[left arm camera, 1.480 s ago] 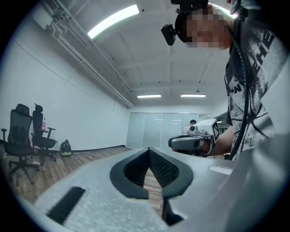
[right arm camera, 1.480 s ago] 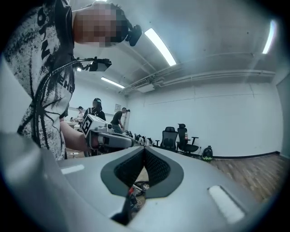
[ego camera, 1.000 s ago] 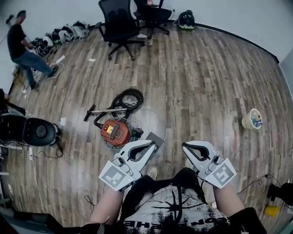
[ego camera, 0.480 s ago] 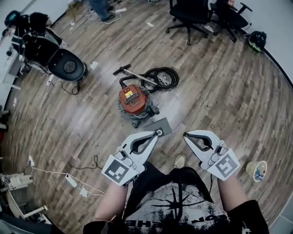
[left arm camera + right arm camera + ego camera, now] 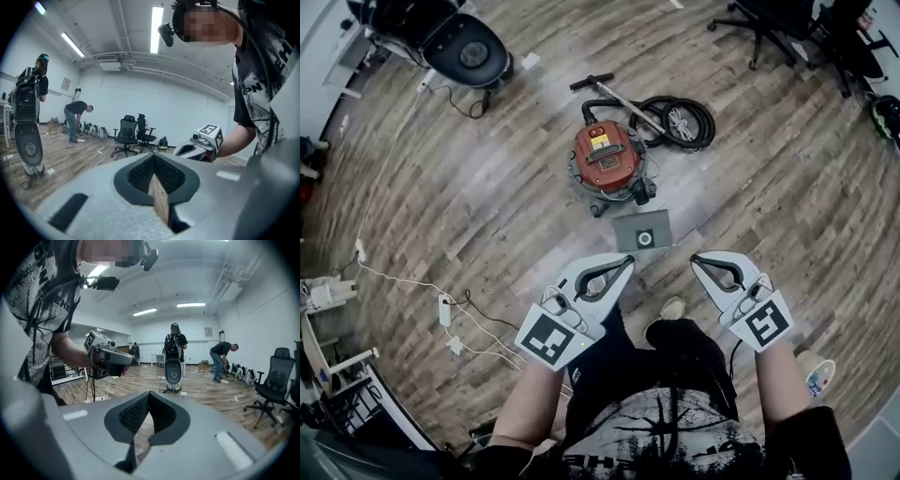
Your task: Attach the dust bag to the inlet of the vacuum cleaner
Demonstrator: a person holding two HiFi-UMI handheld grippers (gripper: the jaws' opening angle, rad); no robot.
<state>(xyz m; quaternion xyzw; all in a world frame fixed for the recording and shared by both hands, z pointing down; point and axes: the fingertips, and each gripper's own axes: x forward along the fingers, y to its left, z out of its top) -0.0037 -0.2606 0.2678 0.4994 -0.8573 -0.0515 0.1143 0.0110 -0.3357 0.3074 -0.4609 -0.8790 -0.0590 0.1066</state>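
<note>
In the head view a red vacuum cleaner stands on the wooden floor, its black hose coiled behind it. A flat grey dust bag with a round collar hole lies on the floor just in front of it. My left gripper and right gripper hover side by side nearer than the bag, both shut and empty. The left gripper view shows shut jaws pointing across the room, and so does the right gripper view.
A black machine stands at the top left, office chairs at the top right. A power strip with cable lies left of me, a paper bowl at the lower right. Other people work far off.
The head view has swung, so the vacuum and dust bag now sit higher and further right, with the bag straight ahead of both grippers. The jaws stay shut.
</note>
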